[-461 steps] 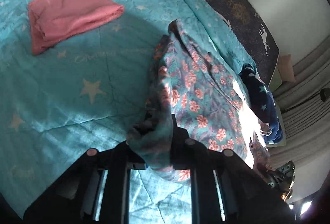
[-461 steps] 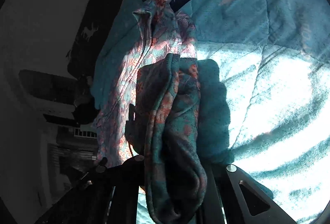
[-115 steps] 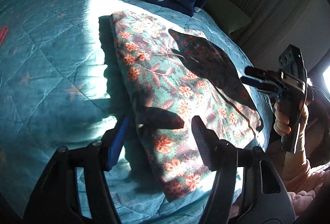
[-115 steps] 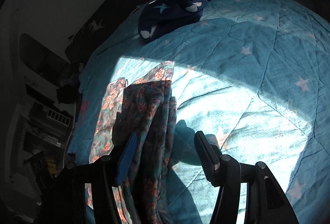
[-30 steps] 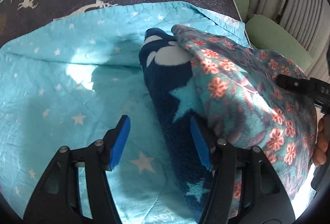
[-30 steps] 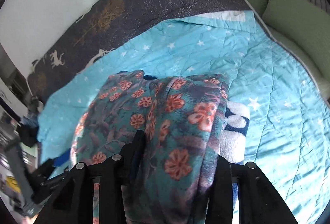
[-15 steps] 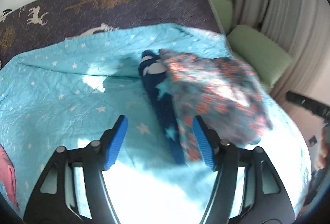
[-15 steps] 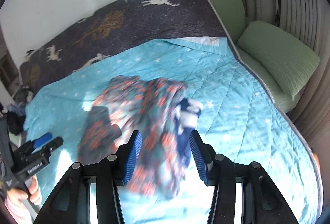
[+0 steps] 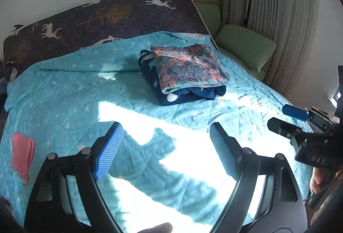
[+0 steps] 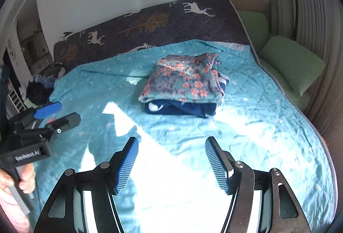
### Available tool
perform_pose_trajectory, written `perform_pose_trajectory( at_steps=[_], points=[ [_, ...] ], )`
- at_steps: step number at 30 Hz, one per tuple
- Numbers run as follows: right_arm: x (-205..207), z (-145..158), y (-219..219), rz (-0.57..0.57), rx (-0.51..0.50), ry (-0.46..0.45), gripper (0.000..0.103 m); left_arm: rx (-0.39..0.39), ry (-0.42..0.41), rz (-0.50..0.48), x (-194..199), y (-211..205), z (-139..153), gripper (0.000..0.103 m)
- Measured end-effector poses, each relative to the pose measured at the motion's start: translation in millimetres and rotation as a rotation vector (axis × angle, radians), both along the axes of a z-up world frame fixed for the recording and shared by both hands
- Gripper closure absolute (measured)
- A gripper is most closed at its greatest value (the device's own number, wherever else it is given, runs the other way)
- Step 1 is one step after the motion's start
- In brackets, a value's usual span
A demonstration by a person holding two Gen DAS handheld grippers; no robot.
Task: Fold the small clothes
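On the far part of the blue quilt (image 9: pixel 64 91) the folded flowered garment (image 9: pixel 188 68) lies atop the navy one (image 9: pixel 184 95), while the left gripper (image 9: pixel 165 143) and right gripper (image 10: pixel 171 160), jaws just widened, hang empty nearer me.

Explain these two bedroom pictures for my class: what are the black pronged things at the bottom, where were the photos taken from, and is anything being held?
The prongs belong to two hand-held grippers, each with a camera looking along its fingers. One picture comes from the left gripper, the other from the right gripper. Both have just been opening and hold nothing. On the blue star quilt lies a folded floral garment stacked on a navy garment. A pink garment lies apart, near the quilt's edge.
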State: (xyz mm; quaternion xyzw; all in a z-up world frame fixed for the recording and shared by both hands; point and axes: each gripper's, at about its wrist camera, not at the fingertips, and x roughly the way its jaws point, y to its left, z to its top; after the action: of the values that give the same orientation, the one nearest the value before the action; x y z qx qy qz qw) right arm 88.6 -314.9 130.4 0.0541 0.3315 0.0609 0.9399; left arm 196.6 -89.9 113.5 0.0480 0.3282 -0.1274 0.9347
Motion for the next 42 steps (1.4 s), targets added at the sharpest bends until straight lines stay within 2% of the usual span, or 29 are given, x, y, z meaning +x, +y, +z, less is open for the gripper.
perform_pose_trajectory(
  at_steps=[4, 8, 16, 29, 42],
  points=[
    [-39.1, 5.7, 10.2, 0.008, 0.0, -0.039, 0.036, 0.032, -0.03, 0.004, -34.9, -1.6, -3.2, 0.02],
    [-69.5, 14.4, 17.2, -0.018, -0.023, -0.09, 0.031, 0.001, -0.033, -0.011, -60.1, -2.3, -4.1, 0.02],
    [-98.6, 18.7, 16.3, -0.099, 0.003, -0.113, 0.03, -0.016, -0.053, 0.01, -95.7, 7.8, -5.5, 0.02],
    [-114.0, 17.0, 34.5, -0.062, 0.004, -0.126, 0.029, -0.01, -0.082, 0.025, -122.1, 19.8, -4.7, 0.02],
    [-115.5, 16.6, 39.9, -0.052, -0.003, -0.133, 0.029, -0.013, -0.078, 0.028, -121.1, 20.2, -5.6, 0.02]
  ],
)
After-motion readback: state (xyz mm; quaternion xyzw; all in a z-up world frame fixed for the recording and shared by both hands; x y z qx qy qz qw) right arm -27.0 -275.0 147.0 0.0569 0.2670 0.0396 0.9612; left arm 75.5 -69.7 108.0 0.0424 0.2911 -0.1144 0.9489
